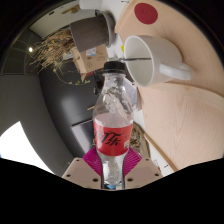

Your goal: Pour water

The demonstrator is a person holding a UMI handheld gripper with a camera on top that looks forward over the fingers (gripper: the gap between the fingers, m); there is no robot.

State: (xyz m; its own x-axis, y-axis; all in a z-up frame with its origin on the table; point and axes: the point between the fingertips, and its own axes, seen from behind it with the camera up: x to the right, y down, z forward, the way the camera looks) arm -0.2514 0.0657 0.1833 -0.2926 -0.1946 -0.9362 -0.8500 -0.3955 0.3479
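While the bottle [113,120] is held upright, clamped between both fingers of the gripper [112,165] at lower centre, the mug [152,58] is seen beyond its cap, toward the upper right, mouth sideways.

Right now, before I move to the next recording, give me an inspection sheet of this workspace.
Surface: pale wooden board under the mug; grey top beside it.
Job's things: clear bottle, red label, white cap on, held upright; white mug on its side beyond it, mouth towards the bottle.
Clutter: dark pot with dry twigs spilling out beyond the bottle; red disc on the board behind the mug.
Tongs: tongs shut on the bottle's lower part, pink pads pressing at both sides.
Cables: nothing seen.
Surroundings: white patch beside the grey top; cannot tell what it is.
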